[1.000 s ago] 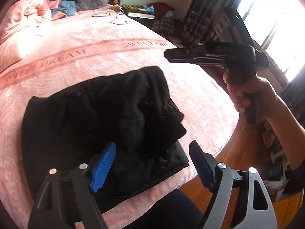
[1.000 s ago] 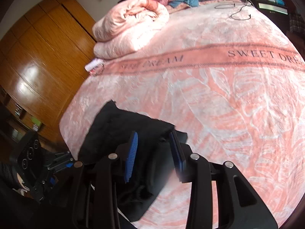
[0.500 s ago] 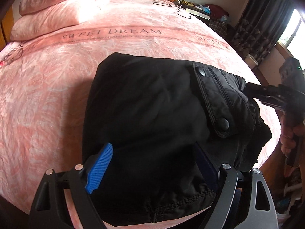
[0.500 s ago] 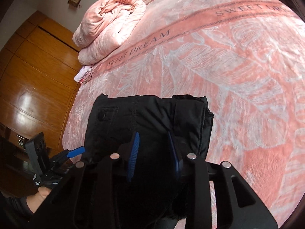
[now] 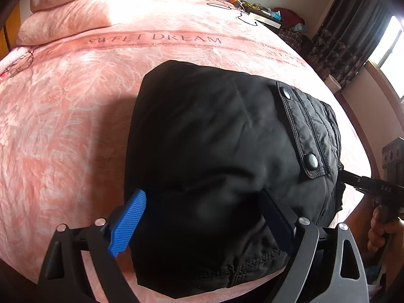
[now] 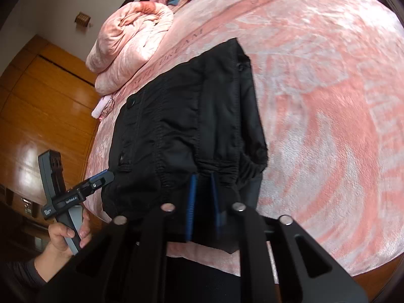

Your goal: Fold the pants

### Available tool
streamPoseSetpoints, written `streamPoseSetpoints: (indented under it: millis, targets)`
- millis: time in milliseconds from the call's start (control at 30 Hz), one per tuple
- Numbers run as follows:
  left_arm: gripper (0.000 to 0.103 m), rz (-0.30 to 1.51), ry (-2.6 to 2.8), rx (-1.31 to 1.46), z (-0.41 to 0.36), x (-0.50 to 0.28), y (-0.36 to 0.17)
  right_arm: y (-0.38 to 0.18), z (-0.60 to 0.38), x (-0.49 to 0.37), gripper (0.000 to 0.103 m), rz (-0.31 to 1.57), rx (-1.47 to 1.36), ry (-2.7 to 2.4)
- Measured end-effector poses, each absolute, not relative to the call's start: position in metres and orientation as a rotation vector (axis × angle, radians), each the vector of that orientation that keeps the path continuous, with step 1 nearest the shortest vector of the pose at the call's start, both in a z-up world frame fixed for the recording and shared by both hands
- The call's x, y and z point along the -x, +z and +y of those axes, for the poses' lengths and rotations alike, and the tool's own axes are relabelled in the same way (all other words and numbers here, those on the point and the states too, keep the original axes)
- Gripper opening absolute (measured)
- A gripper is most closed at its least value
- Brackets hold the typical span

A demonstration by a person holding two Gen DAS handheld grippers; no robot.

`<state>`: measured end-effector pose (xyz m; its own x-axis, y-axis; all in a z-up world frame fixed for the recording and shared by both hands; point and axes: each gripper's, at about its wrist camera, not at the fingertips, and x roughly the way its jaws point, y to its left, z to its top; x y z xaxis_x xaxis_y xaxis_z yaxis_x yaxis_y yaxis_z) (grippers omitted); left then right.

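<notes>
The black pants [image 5: 214, 151] lie folded in a compact bundle at the near edge of the pink bed, and show in the right wrist view [image 6: 192, 126] too. My left gripper [image 5: 202, 219] is open, its blue pads straddling the bundle's near left end. My right gripper [image 6: 202, 197] is nearly closed on the gathered waistband at the bundle's near right end. The left gripper [image 6: 101, 178] also shows in the right wrist view, at the bundle's left corner. The right gripper's body [image 5: 373, 189] shows at the right edge of the left wrist view.
The pink "SWEET DREAM" blanket [image 5: 75, 116] covers the bed. A rolled pink duvet [image 6: 131, 40] lies at the far left, with pillows and clothes behind it. A wooden wardrobe [image 6: 38, 106] stands to the left, and curtains and a window [image 5: 353, 38] to the right.
Both grippers have come down close onto the pants. The right gripper has narrowed onto the waistband. The bundle now looks flatter and more compact than a second ago.
</notes>
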<state>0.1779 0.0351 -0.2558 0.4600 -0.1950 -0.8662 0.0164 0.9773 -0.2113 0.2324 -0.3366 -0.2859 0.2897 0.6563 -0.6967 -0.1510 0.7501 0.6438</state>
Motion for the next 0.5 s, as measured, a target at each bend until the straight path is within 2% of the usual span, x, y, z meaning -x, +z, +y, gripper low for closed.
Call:
streamPoseSetpoints:
  millis: [33, 100, 133, 167, 267, 333, 400, 467, 500]
  targets:
    - [0.091, 1.083, -0.144, 0.194, 0.038, -0.176, -0.253, -0.283, -0.342, -0.231, 0.007, 1.161, -0.546, 0.562]
    - [0.091, 1.056, -0.159, 0.224, 0.047, -0.172, -0.246, -0.264, -0.345, -0.225, 0.028, 1.12, -0.527, 0.55]
    - [0.091, 1.044, -0.161, 0.231, 0.052, -0.17, -0.244, -0.255, -0.345, -0.223, 0.046, 1.1, -0.513, 0.548]
    - [0.091, 1.037, -0.157, 0.237, 0.058, -0.168, -0.242, -0.248, -0.346, -0.221, 0.057, 1.088, -0.495, 0.529]
    - [0.092, 1.041, -0.136, 0.276, 0.077, -0.163, -0.241, -0.252, -0.356, -0.225, 0.072, 1.102, -0.516, 0.443]
    - [0.092, 1.048, -0.116, 0.297, 0.088, -0.16, -0.244, -0.272, -0.365, -0.232, 0.072, 1.15, -0.608, 0.425]
    - [0.092, 1.063, -0.099, 0.312, 0.096, -0.158, -0.249, -0.287, -0.364, -0.238, 0.067, 1.17, -0.691, 0.469]
    - [0.092, 1.068, -0.087, 0.325, 0.103, -0.157, -0.251, -0.294, -0.358, -0.241, 0.034, 1.184, -0.718, 0.482]
    - [0.092, 1.068, -0.083, 0.333, 0.106, -0.157, -0.252, -0.293, -0.358, -0.241, 0.026, 1.184, -0.706, 0.459]
